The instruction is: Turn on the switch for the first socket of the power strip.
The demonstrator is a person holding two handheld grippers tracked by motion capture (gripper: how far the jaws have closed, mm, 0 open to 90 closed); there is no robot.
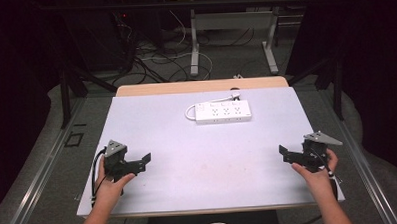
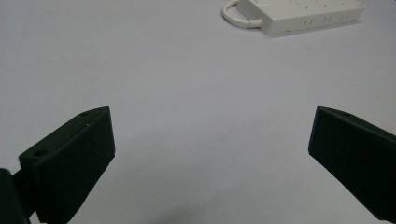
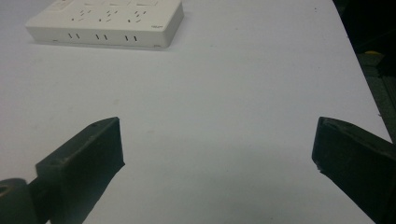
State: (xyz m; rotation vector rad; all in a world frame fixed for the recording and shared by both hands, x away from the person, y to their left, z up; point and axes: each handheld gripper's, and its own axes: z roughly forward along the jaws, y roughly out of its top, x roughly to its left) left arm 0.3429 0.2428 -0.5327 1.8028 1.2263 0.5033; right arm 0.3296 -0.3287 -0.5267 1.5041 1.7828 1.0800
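Observation:
A white power strip lies flat toward the far middle of the white table, its short white cable looping off its left end. My left gripper rests low at the table's near left, held by a hand, jaws wide apart with nothing between them. In the left gripper view the power strip sits far ahead to the upper right. My right gripper is at the near right, also open and empty. In the right gripper view the power strip lies far ahead at upper left. Both grippers are well apart from the strip.
A wooden edge borders the table's far side. Beyond it stand metal desk legs and tangled cables on the floor. In the right gripper view the table's edge runs close by that gripper.

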